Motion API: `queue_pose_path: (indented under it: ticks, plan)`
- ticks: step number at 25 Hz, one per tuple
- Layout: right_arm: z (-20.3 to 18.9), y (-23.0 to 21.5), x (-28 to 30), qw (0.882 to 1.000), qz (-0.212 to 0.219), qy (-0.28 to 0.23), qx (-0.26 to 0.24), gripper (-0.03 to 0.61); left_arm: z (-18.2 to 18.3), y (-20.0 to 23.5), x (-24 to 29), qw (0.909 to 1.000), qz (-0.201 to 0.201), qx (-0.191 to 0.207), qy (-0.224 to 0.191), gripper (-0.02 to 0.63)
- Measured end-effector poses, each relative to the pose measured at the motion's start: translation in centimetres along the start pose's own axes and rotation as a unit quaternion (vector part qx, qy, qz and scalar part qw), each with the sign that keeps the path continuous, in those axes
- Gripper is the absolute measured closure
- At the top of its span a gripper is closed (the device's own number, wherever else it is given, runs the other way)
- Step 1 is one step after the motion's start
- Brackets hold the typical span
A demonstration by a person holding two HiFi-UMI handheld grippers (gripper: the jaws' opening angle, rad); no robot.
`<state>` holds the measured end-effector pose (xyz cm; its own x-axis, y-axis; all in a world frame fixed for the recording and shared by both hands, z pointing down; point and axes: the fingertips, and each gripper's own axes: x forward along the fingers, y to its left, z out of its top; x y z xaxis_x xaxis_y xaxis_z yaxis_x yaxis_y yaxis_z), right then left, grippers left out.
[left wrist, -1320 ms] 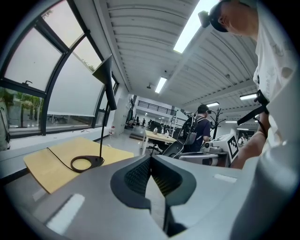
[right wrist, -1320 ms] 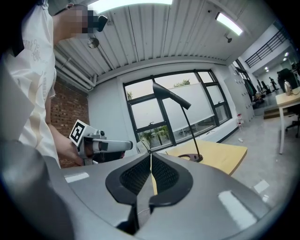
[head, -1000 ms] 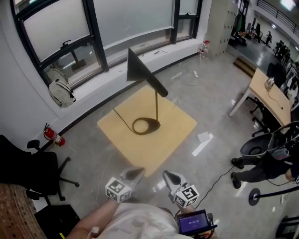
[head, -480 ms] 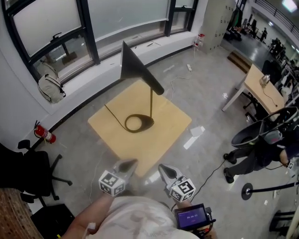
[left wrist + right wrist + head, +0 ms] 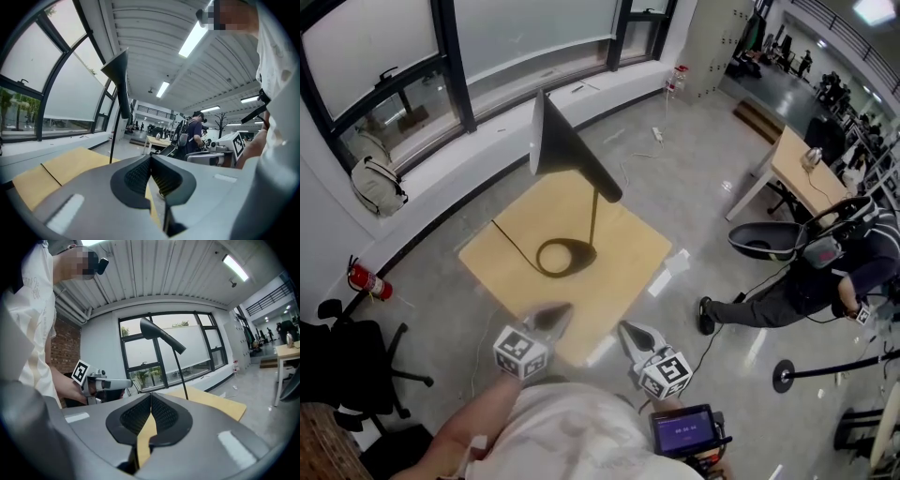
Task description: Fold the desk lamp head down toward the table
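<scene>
One desk lamp (image 5: 565,155) stood on one square wooden worktop (image 5: 633,253). Its ring-shaped base (image 5: 565,255) sat near the middle, its thin stem was upright, and its dark cone head was raised at the top. One cable ran from the base to the worktop's far left edge. By the window lay one backpack (image 5: 370,185) and one red fire extinguisher (image 5: 366,280). One other person (image 5: 811,281) bent beside a second desk (image 5: 797,164) at the right.

There were two hand-held grippers, each with one marker cube. The left hand-held gripper (image 5: 553,317) was clenched, its jaws pressed together with nothing between them. The right hand-held gripper (image 5: 633,331) was likewise clenched on nothing. Both hung by the worktop's near edge, well apart from the lamp, and neither touched anything.
</scene>
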<state>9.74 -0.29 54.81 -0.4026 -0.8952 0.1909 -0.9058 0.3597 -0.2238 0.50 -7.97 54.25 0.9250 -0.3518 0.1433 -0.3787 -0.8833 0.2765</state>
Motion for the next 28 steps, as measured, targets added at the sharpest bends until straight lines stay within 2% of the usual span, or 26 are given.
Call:
queue_pose_path:
  ticks: [11,20,28]
  plan:
    - [-1.0,0.9,3.5,1.000,-0.015,-0.002,0.019,0.566,2.7,2.2,-0.5,0.9995,-0.017,-0.015,-0.022,0.612]
    - [-0.6,1.0,4.5,1.000,-0.013,0.001,0.010,0.566,1.0,3.6,-1.6,0.9995,-0.012,-0.024,-0.015,0.612]
    - [-0.2,1.0,6.1,1.000,0.022,0.011,0.005,0.566,1.6,4.4,-1.2,0.9993,0.011,-0.029,-0.021,0.612]
